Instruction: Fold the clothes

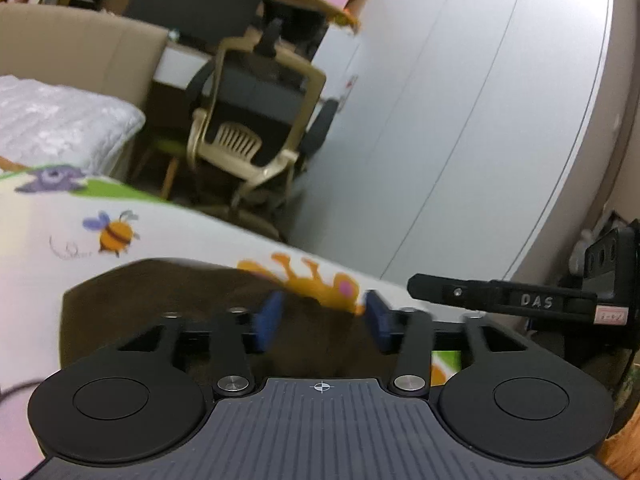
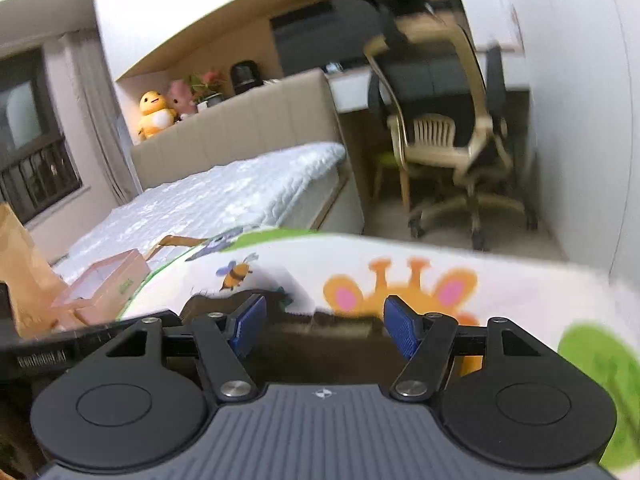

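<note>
While the brown garment (image 1: 168, 300) lies flat on the cartoon-printed sheet (image 1: 192, 236), close to that sheet's near edge, the left gripper (image 1: 322, 318) hangs above it with its blue pads (image 1: 270, 320) spread and nothing between them. The right gripper (image 2: 324, 326) is likewise spread over the same dark cloth, beside an orange giraffe print (image 2: 400, 284), gripping nothing. An office chair (image 2: 452, 148) stands beyond the sheet's far edge.
</note>
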A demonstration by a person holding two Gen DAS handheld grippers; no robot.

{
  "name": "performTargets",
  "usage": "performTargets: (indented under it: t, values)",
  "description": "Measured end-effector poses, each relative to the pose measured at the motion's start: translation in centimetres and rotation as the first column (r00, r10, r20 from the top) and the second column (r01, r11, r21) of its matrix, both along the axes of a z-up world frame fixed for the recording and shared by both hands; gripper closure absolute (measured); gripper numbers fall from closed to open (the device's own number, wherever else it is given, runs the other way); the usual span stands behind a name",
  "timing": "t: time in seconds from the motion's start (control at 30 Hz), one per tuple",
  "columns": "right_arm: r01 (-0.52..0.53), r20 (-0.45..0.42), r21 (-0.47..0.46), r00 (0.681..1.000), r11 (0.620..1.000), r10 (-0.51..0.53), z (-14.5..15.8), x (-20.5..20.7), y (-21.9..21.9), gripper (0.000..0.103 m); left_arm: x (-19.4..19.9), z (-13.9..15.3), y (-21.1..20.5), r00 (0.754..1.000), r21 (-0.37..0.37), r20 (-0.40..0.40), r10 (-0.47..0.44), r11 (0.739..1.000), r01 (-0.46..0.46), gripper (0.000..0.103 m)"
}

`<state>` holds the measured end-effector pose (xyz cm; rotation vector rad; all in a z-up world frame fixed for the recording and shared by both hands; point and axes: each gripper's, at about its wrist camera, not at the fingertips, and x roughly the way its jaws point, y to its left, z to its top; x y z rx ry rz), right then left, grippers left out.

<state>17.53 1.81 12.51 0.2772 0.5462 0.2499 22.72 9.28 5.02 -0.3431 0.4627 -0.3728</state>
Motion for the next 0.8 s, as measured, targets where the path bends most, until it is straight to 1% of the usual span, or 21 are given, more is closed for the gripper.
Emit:
performTargets:
  t: [0.07, 0.13, 0.2, 0.33, 0.37, 0.4, 0.43, 0.47, 0.5, 0.57, 0.67, 0.7, 0.77, 0.8]
  values:
    - [0.000, -0.039, 0.034, 0.999, 0.999, 0.001, -1.0, 0.5, -0.4, 0.035, -0.1, -0.3, 0.2, 1.000, 0.019, -0.018, 0.014, 1.000, -0.014, 0.030]
    - [0.000, -0.081, 0.043, 0.997, 0.999, 0.003, -2.4, 1.9, 0.0, 0.035, -0.6, -0.2, 1.0, 0.999, 0.035, -0.013, 0.030, 0.999, -0.030, 0.026]
    - [0.001, -0.125, 0.061, 0.992, 0.998, 0.006, -3.7, 3.3, 1.1, 0.035, -1.1, 0.1, 2.1, 0.999, 0.040, -0.003, 0.052, 0.998, -0.052, 0.019]
    - [-0.017, -0.213, 0.088, 0.976, 0.996, 0.035, -6.4, 6.6, 3.7, 0.036, -1.9, 0.5, 4.6, 0.994, 0.031, 0.013, 0.104, 0.994, -0.105, 0.013]
    - [-0.030, -0.230, 0.087, 0.972, 0.996, 0.050, -7.0, 7.2, 4.4, 0.049, -1.9, 0.6, 5.2, 0.993, 0.027, 0.013, 0.121, 0.992, -0.122, 0.011]
    - [-0.053, -0.239, 0.074, 0.968, 0.996, 0.069, -7.5, 7.8, 5.3, 0.054, -1.9, 0.8, 5.8, 0.990, 0.022, 0.012, 0.138, 0.990, -0.138, 0.010]
    - [-0.070, -0.228, 0.038, 0.971, 0.997, 0.077, -7.7, 8.0, 6.1, 0.062, -1.8, 0.9, 6.5, 0.988, 0.016, 0.009, 0.155, 0.988, -0.155, 0.010]
    - [-0.080, -0.203, 0.023, 0.976, 0.997, 0.083, -7.2, 7.8, 6.2, 0.080, -1.7, 1.1, 7.1, 0.985, 0.008, 0.006, 0.171, 0.985, -0.171, 0.010]
    - [-0.090, -0.173, 0.020, 0.981, 0.996, 0.092, -6.5, 7.4, 6.1, 0.086, -1.7, 1.2, 7.7, 0.983, 0.000, 0.002, 0.186, 0.983, -0.186, 0.010]
    - [-0.110, -0.114, 0.013, 0.987, 0.994, 0.111, -5.1, 6.6, 5.9, 0.087, -1.6, 1.6, 8.3, 0.980, -0.016, 0.007, 0.201, 0.980, -0.201, 0.009]
    - [-0.083, 0.004, -0.005, 0.997, 0.997, 0.083, -1.2, 4.2, 3.8, 0.088, -1.2, 2.2, 8.4, 0.979, -0.034, 0.022, 0.201, 0.979, -0.200, 0.009]
    - [-0.070, 0.033, -0.019, 0.997, 0.997, 0.071, -0.1, 3.4, 3.0, 0.088, -1.0, 2.5, 8.0, 0.982, -0.033, 0.030, 0.185, 0.982, -0.184, 0.009]
    - [-0.043, 0.064, -0.063, 0.997, 0.997, 0.047, 1.5, 2.0, 1.6, 0.088, -0.5, 2.8, 7.1, 0.988, -0.026, 0.042, 0.149, 0.989, -0.148, 0.008]
    - [-0.025, 0.062, -0.092, 0.998, 0.995, 0.031, 1.8, 1.3, 1.0, 0.088, -0.2, 2.7, 6.4, 0.992, -0.015, 0.039, 0.120, 0.993, -0.120, 0.007]
